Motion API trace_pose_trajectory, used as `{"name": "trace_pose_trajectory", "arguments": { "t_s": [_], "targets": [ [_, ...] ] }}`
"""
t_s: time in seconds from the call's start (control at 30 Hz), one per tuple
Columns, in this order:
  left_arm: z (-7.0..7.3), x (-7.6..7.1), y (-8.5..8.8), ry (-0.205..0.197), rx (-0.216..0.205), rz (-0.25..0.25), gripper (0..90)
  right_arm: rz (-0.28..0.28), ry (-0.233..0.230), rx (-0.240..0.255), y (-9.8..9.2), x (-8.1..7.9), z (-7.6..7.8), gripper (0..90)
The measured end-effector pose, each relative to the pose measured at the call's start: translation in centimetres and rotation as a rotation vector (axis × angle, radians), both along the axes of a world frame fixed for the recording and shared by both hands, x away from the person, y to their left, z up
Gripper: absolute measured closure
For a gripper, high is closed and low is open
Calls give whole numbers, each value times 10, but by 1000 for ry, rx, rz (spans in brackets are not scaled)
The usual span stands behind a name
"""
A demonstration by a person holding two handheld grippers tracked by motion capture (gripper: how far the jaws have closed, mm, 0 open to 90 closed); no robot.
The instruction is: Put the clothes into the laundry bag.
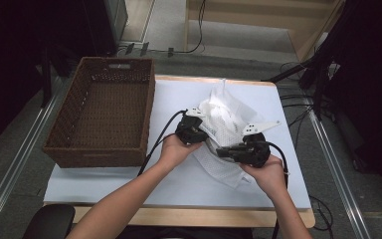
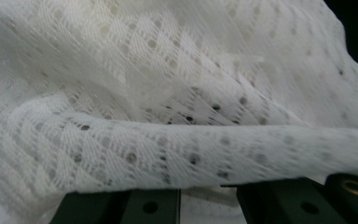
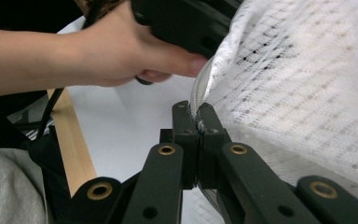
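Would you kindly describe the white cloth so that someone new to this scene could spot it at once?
Start at the table with its white top, where a brown wicker basket sits on the left. Right of the basket, a crumpled cloth lies heaped between the left gripper and right gripper, whose jaws pinch its edge. It is the one soft thing there: white mesh dotted with small holes.

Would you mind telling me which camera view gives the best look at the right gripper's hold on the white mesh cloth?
The right gripper view: the right gripper has its jaws pressed together on the edge of the white mesh cloth. The high view shows cloth and gripper from afar. The left gripper view shows the cloth's weave close up.
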State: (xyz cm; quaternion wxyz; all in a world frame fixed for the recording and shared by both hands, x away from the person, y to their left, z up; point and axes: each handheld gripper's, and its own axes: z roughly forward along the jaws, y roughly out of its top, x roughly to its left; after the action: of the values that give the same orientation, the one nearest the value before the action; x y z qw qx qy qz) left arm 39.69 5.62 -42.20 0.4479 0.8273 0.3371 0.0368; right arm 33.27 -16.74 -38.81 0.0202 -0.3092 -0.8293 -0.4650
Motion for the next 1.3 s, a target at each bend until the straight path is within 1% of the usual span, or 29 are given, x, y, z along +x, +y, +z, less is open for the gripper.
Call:
{"name": "trace_pose_trajectory", "arguments": {
  "t_s": [0.03, 0.13, 0.17, 0.2, 0.3, 0.4, 0.5, 0.6, 0.67, 0.7, 0.77, 0.8, 0.83, 0.87, 0.9, 0.93, 0.97, 1.0, 1.03, 1.07, 1.13, 1.2, 1.23, 1.27, 1.3],
  "targets": [
    [0, -3, 3, 0, 1, -7, 811, -5, 5, -2, -1, 0, 0, 900],
    [1, -10, 10, 15, 11, -22, 789, -6, -1, -4, -2, 0, 0, 900],
    [1, -13, 13, 15, 8, -26, 777, -9, 0, -4, -2, 0, 0, 900],
    [2, -16, 16, 14, 16, -40, 769, -10, 0, -3, -2, 0, 0, 900],
    [2, -23, 23, 11, 30, -44, 723, -13, -2, -4, -2, 0, 0, 900],
    [1, -29, 32, 22, 35, -41, 658, -23, 3, -5, -3, 0, 0, 900],
    [-1, -33, 39, 29, 41, -19, 603, -24, 1, -5, -4, 1, 0, 900],
    [-5, -34, 46, 27, 56, 3, 578, -26, 1, -7, -5, 1, -1, 900],
    [-7, -34, 48, 27, 50, 14, 561, -29, 5, -6, -6, 1, -1, 900],
    [-7, -34, 48, 26, 52, 10, 544, -29, 2, -7, -6, 1, -1, 900],
    [-9, -35, 46, 12, 63, 18, 519, -33, 5, -10, -7, 1, -1, 900],
    [-10, -34, 45, 4, 76, 28, 499, -34, 7, -13, -7, 1, -1, 900],
    [-12, -33, 45, -3, 78, 37, 480, -33, 7, -12, -7, 2, -2, 900],
    [-13, -31, 45, 0, 76, 49, 463, -34, 7, -12, -7, 2, -2, 900],
    [-15, -28, 45, 6, 63, 55, 450, -33, 7, -12, -7, 2, -2, 900],
    [-17, -25, 45, 15, 62, 62, 445, -34, 6, -12, -7, 2, -1, 900],
    [-18, -22, 44, 20, 49, 68, 441, -33, 6, -12, -7, 2, -1, 900],
    [-20, -20, 43, 14, 39, 72, 442, -32, 5, -12, -7, 2, -2, 900],
    [-20, -18, 41, 8, 45, 80, 442, -33, 6, -12, -6, 2, -2, 900],
    [-20, -16, 38, 12, 48, 79, 443, -32, 8, -10, -6, 2, -2, 900],
    [-20, -13, 34, 18, 39, 75, 453, -32, 7, -10, -6, 2, -2, 900],
    [-19, -11, 28, 16, 44, 65, 498, -30, 6, -9, -6, 2, -2, 900],
    [-19, -10, 26, 16, 43, 62, 541, -29, 6, -9, -6, 2, -2, 900],
    [-19, -9, 25, 25, 31, 55, 618, -31, 7, -9, -6, 2, -2, 900],
    [-18, -8, 23, 35, 31, 53, 699, -31, 8, -7, -6, 2, -2, 900]
  ]
}}
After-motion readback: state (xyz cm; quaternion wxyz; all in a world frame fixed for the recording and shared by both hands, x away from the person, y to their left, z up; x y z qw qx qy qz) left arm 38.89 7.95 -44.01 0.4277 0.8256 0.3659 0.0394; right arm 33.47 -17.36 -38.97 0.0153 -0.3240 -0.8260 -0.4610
